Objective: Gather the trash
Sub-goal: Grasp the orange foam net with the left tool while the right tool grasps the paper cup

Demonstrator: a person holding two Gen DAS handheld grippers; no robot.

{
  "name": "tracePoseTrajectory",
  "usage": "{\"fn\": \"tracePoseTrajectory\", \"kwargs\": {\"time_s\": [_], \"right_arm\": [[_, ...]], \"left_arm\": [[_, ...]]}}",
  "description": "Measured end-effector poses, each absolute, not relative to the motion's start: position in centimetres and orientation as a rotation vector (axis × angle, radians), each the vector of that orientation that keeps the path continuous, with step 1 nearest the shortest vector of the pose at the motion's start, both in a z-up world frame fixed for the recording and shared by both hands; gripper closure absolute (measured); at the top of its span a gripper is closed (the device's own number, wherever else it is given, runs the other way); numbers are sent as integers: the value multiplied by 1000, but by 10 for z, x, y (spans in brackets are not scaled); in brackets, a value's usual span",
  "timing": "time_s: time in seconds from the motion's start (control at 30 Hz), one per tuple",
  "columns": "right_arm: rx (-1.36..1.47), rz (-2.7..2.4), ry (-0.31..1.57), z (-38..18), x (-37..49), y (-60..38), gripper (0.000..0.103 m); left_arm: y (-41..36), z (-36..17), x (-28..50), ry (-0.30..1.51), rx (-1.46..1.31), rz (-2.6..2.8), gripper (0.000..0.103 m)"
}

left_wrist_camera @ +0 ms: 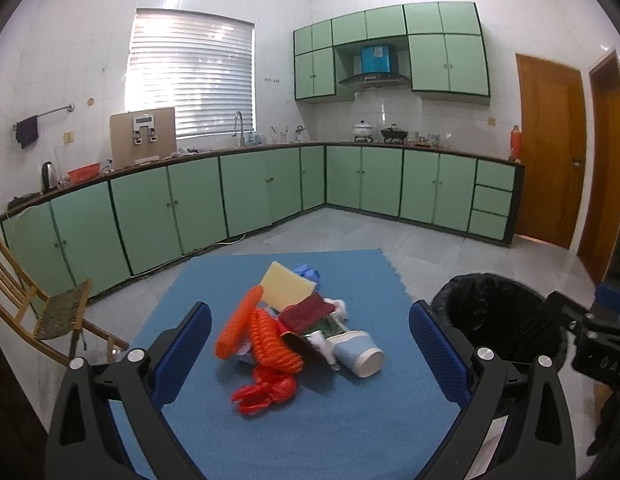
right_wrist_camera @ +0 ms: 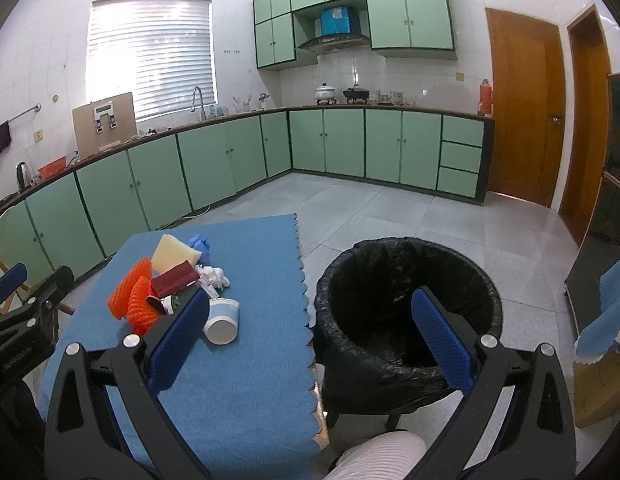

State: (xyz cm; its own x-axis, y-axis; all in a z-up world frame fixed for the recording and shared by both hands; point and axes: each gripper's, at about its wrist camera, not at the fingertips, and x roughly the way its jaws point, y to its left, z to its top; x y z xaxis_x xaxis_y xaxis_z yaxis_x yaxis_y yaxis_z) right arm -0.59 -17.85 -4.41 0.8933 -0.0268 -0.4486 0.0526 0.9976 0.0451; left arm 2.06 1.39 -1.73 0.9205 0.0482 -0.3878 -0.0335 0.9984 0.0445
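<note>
The left gripper (left_wrist_camera: pixel 310 344) is spread wide and holds nothing; the trash pile (left_wrist_camera: pixel 294 328) lies straight ahead between its 2 fingers, on the blue mat (left_wrist_camera: pixel 310 432). The cup (left_wrist_camera: pixel 360 354) lies on its side at the pile's near right, its long axis pointing toward the tool and to the right. The right gripper (right_wrist_camera: pixel 310 332) is also wide and empty, aimed at the bin (right_wrist_camera: pixel 406 308), with the pile off to its left. The left one looks nearer the pile, so it likely grabs first; the bin sits to its right.
</note>
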Motion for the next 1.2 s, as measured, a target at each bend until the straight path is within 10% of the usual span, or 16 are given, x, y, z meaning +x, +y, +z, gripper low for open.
{"fn": "tracePoseTrajectory", "kwargs": {"time_s": [1.2], "right_arm": [[-12, 198, 737, -177, 153, -67, 30]], "left_arm": [[117, -129, 111, 600, 22, 196, 14]]}}
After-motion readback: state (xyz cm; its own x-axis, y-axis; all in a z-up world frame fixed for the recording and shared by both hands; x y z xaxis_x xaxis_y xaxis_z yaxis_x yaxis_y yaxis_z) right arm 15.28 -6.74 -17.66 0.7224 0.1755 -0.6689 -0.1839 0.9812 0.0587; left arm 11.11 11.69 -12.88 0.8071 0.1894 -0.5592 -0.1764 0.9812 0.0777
